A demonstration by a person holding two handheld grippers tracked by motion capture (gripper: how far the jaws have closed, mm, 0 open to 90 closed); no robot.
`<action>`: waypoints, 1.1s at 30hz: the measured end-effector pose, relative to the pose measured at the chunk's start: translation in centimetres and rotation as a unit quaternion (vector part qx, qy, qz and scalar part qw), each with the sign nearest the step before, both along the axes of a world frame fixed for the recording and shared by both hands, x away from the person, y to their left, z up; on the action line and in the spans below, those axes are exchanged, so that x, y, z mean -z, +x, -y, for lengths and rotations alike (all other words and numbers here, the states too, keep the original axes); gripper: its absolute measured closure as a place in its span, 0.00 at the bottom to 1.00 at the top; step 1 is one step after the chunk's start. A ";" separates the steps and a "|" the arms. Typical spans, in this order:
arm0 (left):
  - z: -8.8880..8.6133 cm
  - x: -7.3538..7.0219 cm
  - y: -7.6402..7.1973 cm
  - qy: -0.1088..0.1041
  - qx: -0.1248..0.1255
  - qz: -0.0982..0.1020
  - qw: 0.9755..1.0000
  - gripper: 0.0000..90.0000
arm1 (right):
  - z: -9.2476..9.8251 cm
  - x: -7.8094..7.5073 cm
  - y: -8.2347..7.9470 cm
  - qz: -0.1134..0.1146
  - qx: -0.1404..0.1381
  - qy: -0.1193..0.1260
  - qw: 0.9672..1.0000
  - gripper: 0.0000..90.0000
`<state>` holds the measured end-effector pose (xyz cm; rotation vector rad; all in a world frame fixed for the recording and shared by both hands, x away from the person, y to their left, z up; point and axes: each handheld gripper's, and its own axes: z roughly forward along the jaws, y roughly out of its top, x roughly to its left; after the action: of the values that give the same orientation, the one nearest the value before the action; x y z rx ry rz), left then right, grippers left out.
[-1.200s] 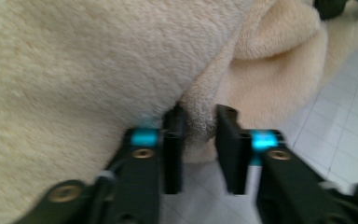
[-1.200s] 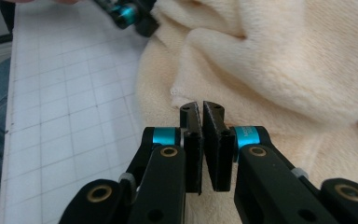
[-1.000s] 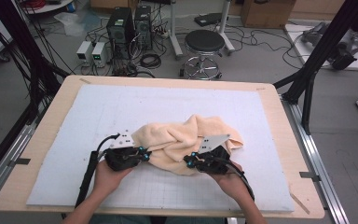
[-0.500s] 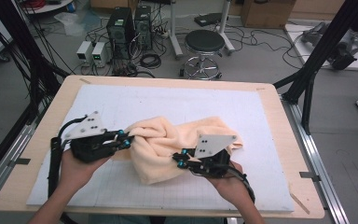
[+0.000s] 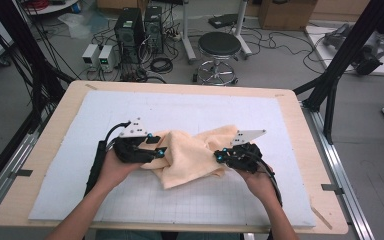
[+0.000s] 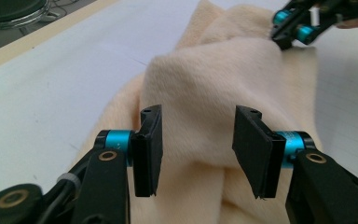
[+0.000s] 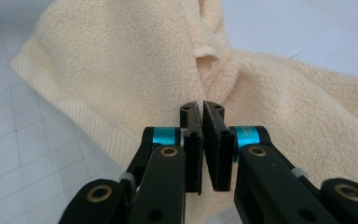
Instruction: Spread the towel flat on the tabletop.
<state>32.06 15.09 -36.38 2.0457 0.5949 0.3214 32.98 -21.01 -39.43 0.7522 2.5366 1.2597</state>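
Note:
A cream towel [image 5: 190,155] lies bunched and twisted in the middle of the white grid mat [image 5: 190,107]. My left gripper [image 5: 161,151] is at the towel's left end. Its jaws have just been opening and now stand open, with a fold of towel [image 6: 205,84] between and beyond the pads [image 6: 147,149], which do not press on it. My right gripper [image 5: 220,158] is at the towel's right side, shut on the towel [image 7: 121,60], with fabric drawn in toward its closed jaws [image 7: 201,140]. In the left gripper view, the right gripper [image 6: 293,28] appears at the top right, against the cloth.
The mat covers a wooden table [image 5: 300,115] with dark frame posts at its corners. Beyond the far edge stand a round stool [image 5: 220,47], computer cases [image 5: 140,30] and cables on the floor. Bare mat stretches behind and in front of the towel.
The left gripper swung out to the left, came back to the towel's left end and opened. The right gripper moved right, and the towel is now stretched and twisted between them.

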 end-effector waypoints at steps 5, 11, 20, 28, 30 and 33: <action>-1.6 1.9 -1.9 0.000 0.019 -0.021 1.000 0.64 | -0.2 -0.2 -0.8 0.003 -0.014 0.001 1.000 0.96; -0.4 6.0 -0.5 0.062 0.004 -0.070 0.996 0.65 | -0.7 0.2 -0.9 -0.008 -0.042 0.007 0.999 0.76; -0.7 6.1 -0.2 0.063 0.000 -0.065 0.996 0.93 | -2.8 1.4 -0.4 -0.012 -0.071 -0.023 0.997 0.88; -4.3 1.4 -2.6 0.011 -0.007 -0.021 1.000 0.94 | -1.4 -0.4 -2.1 0.000 -0.076 0.003 0.997 0.96; -5.5 -0.2 -3.5 0.002 -0.008 -0.003 1.000 0.94 | -1.4 -0.6 -2.5 0.001 -0.080 0.002 0.997 0.96; -7.2 -2.3 -5.0 -0.011 -0.016 0.020 1.000 0.95 | -1.6 -2.1 -4.3 0.017 -0.094 0.009 0.995 0.96</action>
<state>27.09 22.33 -34.10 2.0058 0.6046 0.3728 28.70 -19.44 -37.31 0.4996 2.6214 1.3413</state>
